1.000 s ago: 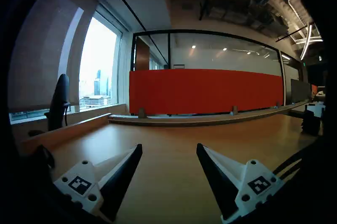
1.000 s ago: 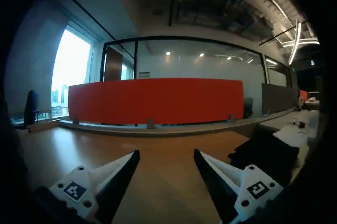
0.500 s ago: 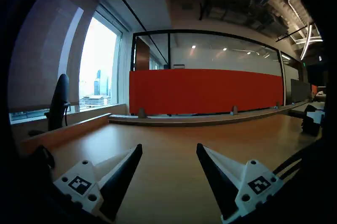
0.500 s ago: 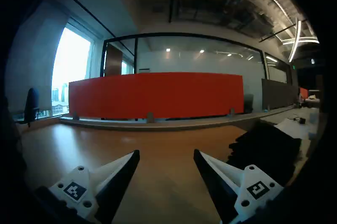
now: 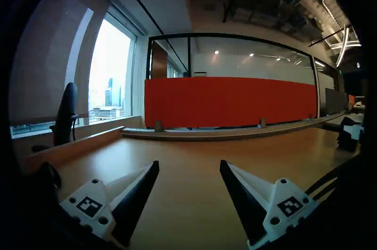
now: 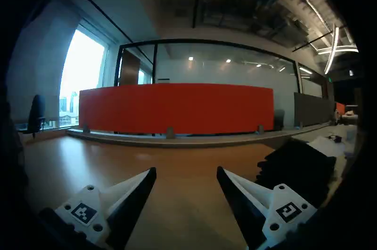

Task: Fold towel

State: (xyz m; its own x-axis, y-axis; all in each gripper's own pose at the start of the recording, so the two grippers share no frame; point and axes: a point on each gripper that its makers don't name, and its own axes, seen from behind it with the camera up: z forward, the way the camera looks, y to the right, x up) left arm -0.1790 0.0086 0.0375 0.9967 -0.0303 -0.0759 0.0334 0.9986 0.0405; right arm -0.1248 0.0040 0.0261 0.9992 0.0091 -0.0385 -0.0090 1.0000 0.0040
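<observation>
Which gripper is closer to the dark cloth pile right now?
The right gripper: the dark cloth pile sits just beyond its right-hand finger. The left gripper faces wooden tabletop running to the red divider.

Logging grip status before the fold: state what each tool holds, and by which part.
Nothing is held. The left tool and right tool both stand open above the wooden table; the dark cloth lies untouched beside the right tool.
</observation>
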